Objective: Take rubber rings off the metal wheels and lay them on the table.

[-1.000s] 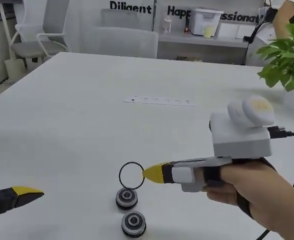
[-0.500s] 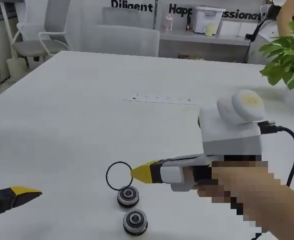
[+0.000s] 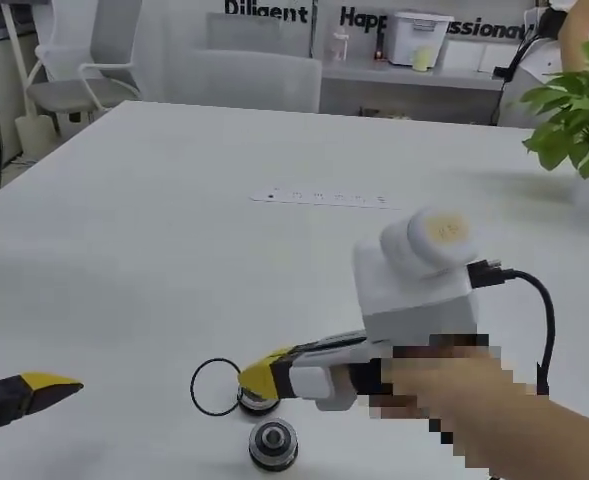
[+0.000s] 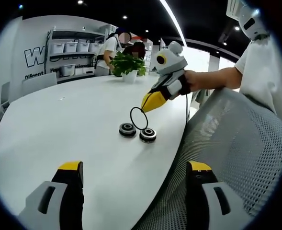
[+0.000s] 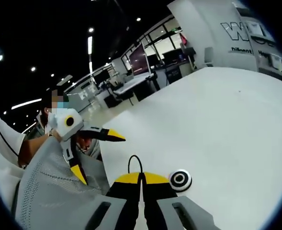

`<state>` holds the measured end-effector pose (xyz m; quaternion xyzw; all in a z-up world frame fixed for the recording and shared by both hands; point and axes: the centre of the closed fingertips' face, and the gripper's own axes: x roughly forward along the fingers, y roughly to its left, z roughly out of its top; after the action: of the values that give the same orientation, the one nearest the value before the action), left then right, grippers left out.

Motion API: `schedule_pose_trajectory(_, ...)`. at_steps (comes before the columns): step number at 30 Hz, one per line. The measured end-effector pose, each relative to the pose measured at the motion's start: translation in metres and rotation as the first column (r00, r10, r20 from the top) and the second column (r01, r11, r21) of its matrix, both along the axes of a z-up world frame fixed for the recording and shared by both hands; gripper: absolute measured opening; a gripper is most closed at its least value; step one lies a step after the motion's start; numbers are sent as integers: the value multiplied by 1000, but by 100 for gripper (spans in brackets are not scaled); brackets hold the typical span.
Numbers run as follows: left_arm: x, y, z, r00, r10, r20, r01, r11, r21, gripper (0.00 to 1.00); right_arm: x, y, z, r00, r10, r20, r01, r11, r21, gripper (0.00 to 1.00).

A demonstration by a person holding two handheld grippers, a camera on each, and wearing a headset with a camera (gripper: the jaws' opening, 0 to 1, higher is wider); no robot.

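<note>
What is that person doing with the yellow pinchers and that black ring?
A person has a gripper in each hand at a white table. The right gripper is shut on a thin black rubber ring, holding it low beside two metal wheels; it isn't laid down yet. The left gripper is open, off to the side, holding nothing.

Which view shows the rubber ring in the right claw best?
Head view: the rubber ring shows as a whole loop against the table. Left gripper view: smaller, by the wheels. Right gripper view: a partial arch above the right claw.
</note>
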<state>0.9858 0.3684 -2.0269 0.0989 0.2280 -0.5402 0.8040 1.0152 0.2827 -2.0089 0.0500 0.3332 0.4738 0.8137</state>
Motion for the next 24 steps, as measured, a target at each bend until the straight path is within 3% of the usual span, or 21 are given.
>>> schedule_pose_trajectory(2, 0, 0, 0, 1000, -4, 2, 4, 1000, 2, 88, -2, 0, -8, 1000, 11, 8, -11, 999, -41, 0)
schedule_pose_trajectory(8, -1, -1, -1, 1000, -10, 0, 10, 1000, 2, 88, -5, 6, -20, 999, 34, 7, -33, 996, -81, 0)
schedule_pose_trajectory(13, 1, 0, 2, 1000, 3, 11, -3, 1000, -3, 88, -8, 12, -25, 998, 60, 31, -57, 994, -96, 0)
schedule_pose_trajectory(16, 1, 1, 1, 1000, 7, 6, -7, 1000, 0, 88, -7, 13, -31, 995, 72, 66, -63, 990, -127, 0)
schedule_pose_trajectory(24, 0, 1, 0, 1000, 4, 3, -4, 1000, 6, 88, -6, 13, -44, 991, 90, 97, -72, 983, -171, 0)
